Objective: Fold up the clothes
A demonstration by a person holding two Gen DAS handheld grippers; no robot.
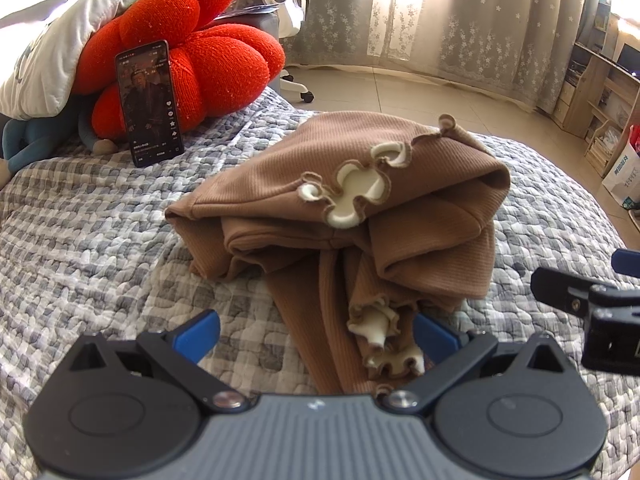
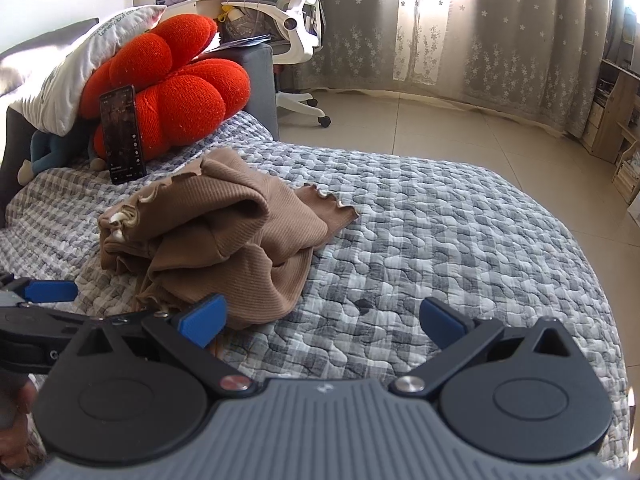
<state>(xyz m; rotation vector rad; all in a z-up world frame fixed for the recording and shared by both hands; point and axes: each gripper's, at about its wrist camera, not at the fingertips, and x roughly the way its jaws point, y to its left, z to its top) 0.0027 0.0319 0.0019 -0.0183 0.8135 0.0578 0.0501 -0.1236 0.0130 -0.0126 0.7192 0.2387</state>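
Holding both tools released, we see one crumpled brown ribbed garment (image 1: pixel 360 208) on the grey checked quilted bed (image 2: pixel 460 220), its frilled cuff between our left tool (image 1: pixel 316 338), left of our right tool (image 2: pixel 322 322).

Sunlit lace curtains (image 2: pixel 460 40), tiled floor (image 2: pixel 420 128), white office chair (image 2: pixel 300 12).

Garment (image 1: pixel 344 216) on quilt (image 1: pixel 100 240), phone (image 1: pixel 150 104) behind, against cushion (image 1: pixel 208 52)
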